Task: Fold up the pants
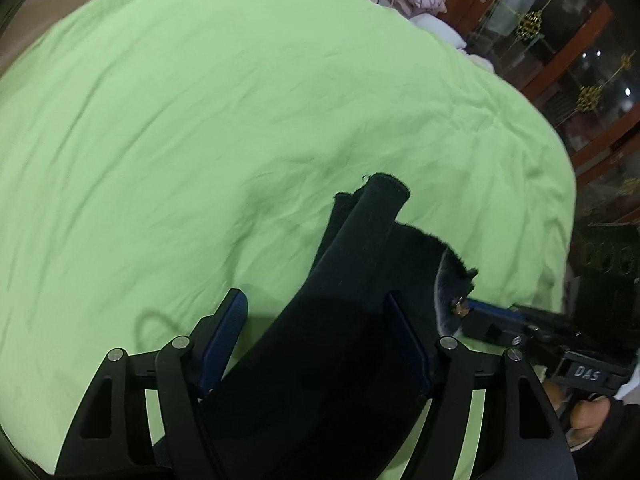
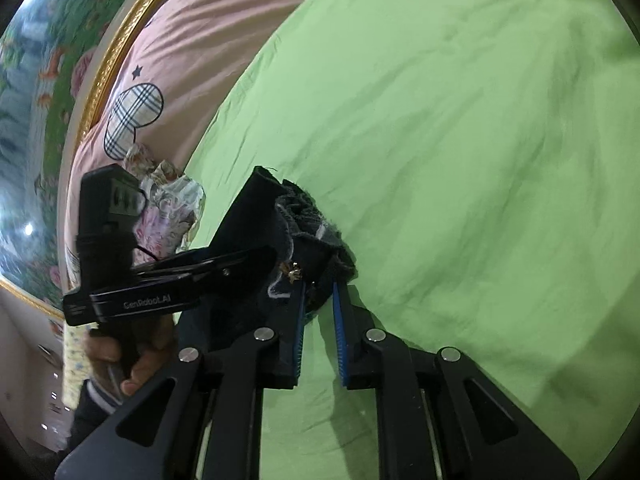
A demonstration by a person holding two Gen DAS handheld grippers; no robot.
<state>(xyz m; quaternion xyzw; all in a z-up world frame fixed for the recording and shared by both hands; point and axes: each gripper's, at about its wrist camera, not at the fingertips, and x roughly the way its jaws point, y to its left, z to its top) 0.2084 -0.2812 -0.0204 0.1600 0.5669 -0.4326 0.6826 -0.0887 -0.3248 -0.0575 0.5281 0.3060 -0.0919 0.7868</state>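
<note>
Bed covered by 1 light green sheet (image 1: 200, 120), cotton-like, finely creased; a pink cover (image 2: 200, 40) printed with plaid hearts and a small star lies beyond it in the right wrist view.

1 pair of dark pants (image 1: 352, 320), soft matte fabric, bunched on the green sheet between the 2 tools, 1 rolled tubular end sticking up.

Left tool (image 1: 316, 336): black frame, blue ribbed pads, jaws standing wide either side of the pants fabric; whether the pads press on it I cannot tell. Side of its body reads "GenRobot.AI" in the right wrist view.

Right tool (image 2: 320, 304): jaws nearly together, pinching a frayed grey-edged part of the pants beside 1 small metal fastener (image 2: 294, 272). Its body is marked "DAS" in the left wrist view.
</note>
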